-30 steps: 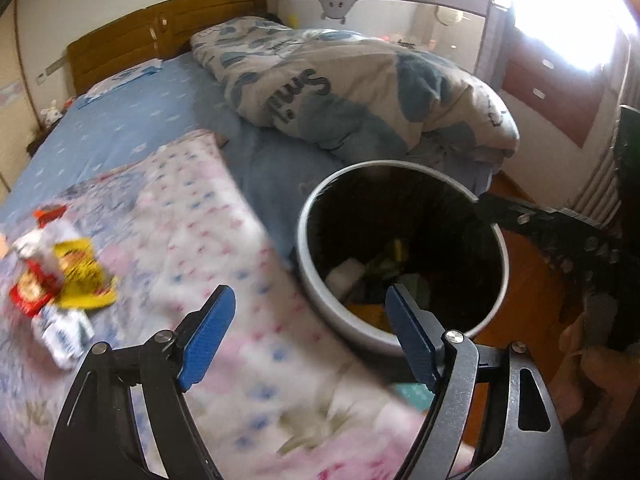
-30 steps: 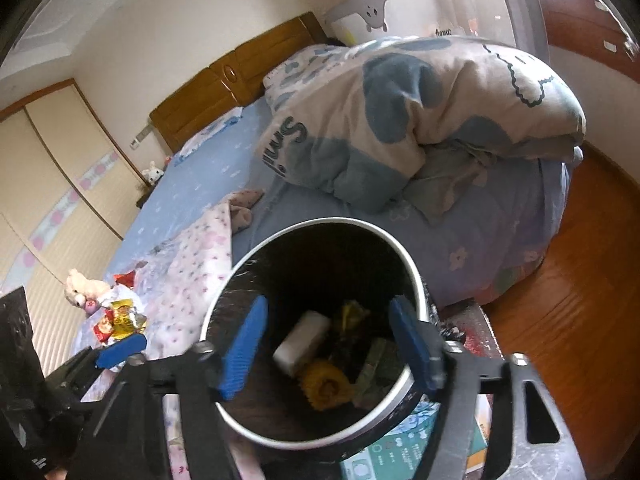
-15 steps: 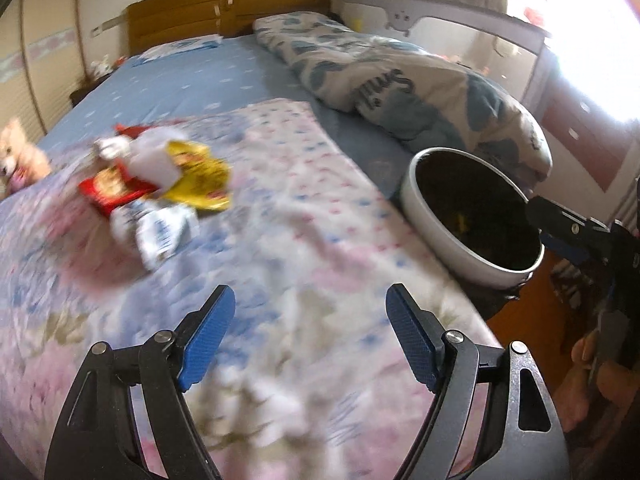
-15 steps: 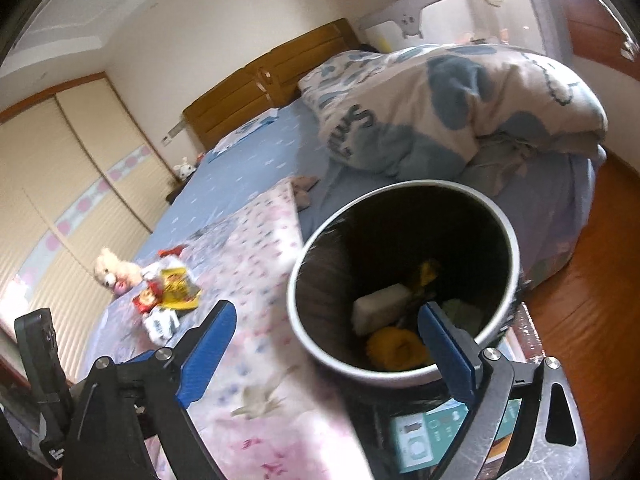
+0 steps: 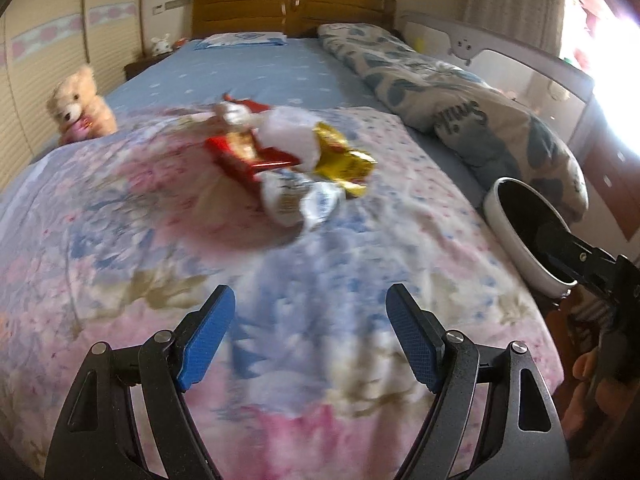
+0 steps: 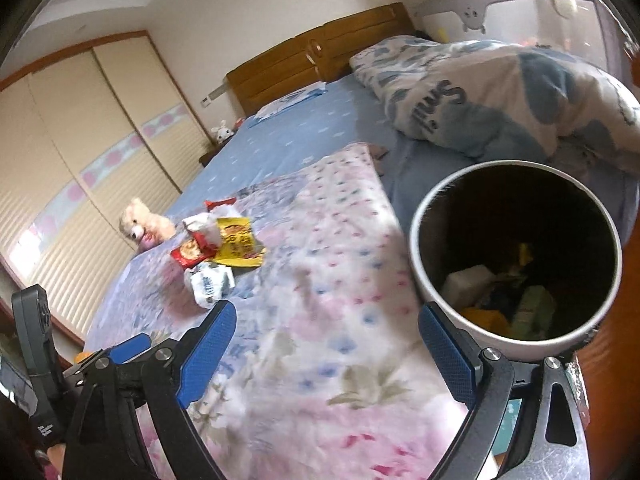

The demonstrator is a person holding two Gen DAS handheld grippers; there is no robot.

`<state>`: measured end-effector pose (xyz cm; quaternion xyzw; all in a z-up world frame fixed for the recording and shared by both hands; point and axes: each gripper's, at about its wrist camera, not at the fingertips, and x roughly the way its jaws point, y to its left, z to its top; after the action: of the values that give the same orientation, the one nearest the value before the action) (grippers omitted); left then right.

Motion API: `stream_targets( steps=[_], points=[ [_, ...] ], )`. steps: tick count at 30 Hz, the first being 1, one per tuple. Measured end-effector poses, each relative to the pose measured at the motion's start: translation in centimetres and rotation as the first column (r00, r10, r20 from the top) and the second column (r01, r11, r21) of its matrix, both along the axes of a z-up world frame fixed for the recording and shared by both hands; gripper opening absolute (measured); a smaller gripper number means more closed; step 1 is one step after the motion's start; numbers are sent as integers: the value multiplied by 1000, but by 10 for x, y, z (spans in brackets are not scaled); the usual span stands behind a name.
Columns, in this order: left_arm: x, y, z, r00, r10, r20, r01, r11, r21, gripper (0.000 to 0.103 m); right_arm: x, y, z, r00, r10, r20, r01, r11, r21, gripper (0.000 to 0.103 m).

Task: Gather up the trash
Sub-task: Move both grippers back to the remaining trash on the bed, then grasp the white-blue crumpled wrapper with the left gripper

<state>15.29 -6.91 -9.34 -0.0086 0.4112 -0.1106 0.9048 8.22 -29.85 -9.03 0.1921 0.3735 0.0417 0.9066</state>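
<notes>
A wide bed is covered by a soft floral blanket, spread flat so the litter sits in the open. A round, smooth-walled bin is placed beside the bed's edge, presumably for short drops; some rubbish is already seen inside. A heap of crinkled wrappers, red, yellow and white foil, is left mid-blanket, well apart from the bin. The left gripper is aimed at the heap with its jaws spread, holding nothing. The right gripper is likewise held apart and empty, near the bin.

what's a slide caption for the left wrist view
Open left hand-held gripper faces wrappers on floral blanket.
</notes>
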Motion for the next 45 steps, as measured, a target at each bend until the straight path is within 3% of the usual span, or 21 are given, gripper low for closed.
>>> stream_targets(
  steps=[10,27,28,30,32,33,37,45],
  points=[
    [14,22,-9,999,43,-22,-43,999,-4,80,28,31,-9,997,70,-15,-70,997,10,94],
    [86,-6,-24,999,2,-52,-3,1000,-14,80,77,32,-22,996,88,-17,-87,995,56,93],
    [89,-7,-26,999,0,-51,0,1000,-12,77,79,32,-23,996,88,-18,-86,995,58,93],
    [95,-10,-30,998,-17,-64,16,1000,-15,53,84,31,-26,996,89,-20,-87,994,67,93],
    [98,-12,-35,995,-46,-84,43,998,-42,21,91,31,-29,995,92,-26,-90,993,72,93],
    [98,-13,-36,995,-50,-84,48,998,-36,17,94,32,-31,995,96,-27,-94,993,76,93],
    [88,-6,-33,997,-46,-67,44,998,-38,4,105,41,-37,992,121,-33,-118,989,87,92],
    [59,24,-24,999,-18,-47,14,997,-77,3,133,78,-43,979,198,-38,-196,979,53,84]
  ],
)
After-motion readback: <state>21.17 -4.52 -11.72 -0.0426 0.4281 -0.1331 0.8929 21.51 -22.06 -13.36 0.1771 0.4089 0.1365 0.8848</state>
